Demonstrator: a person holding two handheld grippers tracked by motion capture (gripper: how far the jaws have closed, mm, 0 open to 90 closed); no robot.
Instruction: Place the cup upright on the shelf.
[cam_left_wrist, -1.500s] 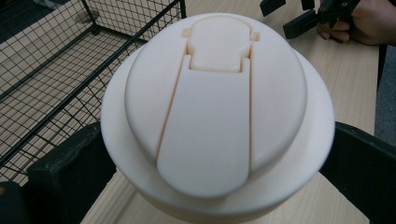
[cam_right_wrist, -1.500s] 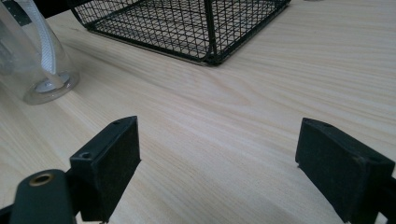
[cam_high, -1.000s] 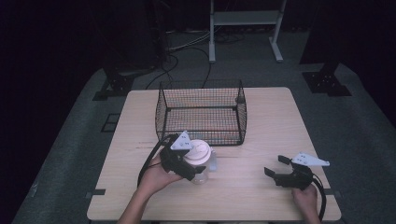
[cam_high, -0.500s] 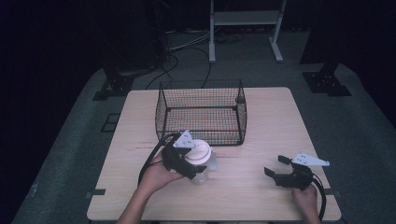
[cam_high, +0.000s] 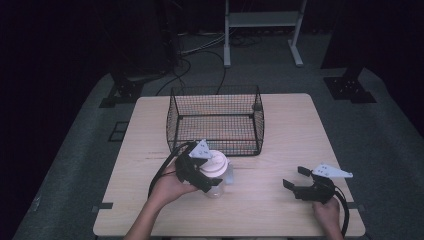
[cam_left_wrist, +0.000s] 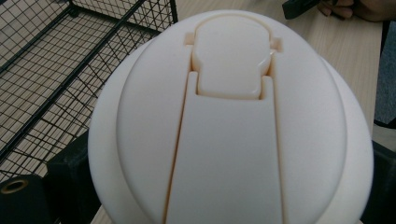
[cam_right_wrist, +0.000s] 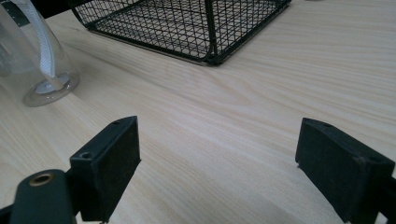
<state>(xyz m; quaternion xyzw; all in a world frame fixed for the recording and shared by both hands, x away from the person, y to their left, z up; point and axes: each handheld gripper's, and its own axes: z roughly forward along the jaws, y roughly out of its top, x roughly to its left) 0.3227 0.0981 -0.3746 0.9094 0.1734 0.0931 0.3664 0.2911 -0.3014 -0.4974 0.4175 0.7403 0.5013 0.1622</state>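
Cream-white plastic marks the domed lid of a clear bottle, which stands upright on the wooden table just in front of the near wall of a black wire basket. The left gripper is clamped about the upper part of this bottle, just under the lid; in the left gripper view the lid is seen from close above with a black jaw on either side of it, so the jaws are taken as closed on the bottle. A grey three-cornered plate is carried on top of this gripper, and its cable is looped toward the table's near edge. The bottle's glassy base is rested on the table, as seen in the right gripper view, where a white strap is seen hanging inside or against it.

The right gripper is held low over the table near the front right corner, well apart from the bottle and the basket. Its jaws are spread wide, with bare wood between them, and nothing is gripped or touched. The basket is seen to be empty, with its bottom mesh resting on the table.
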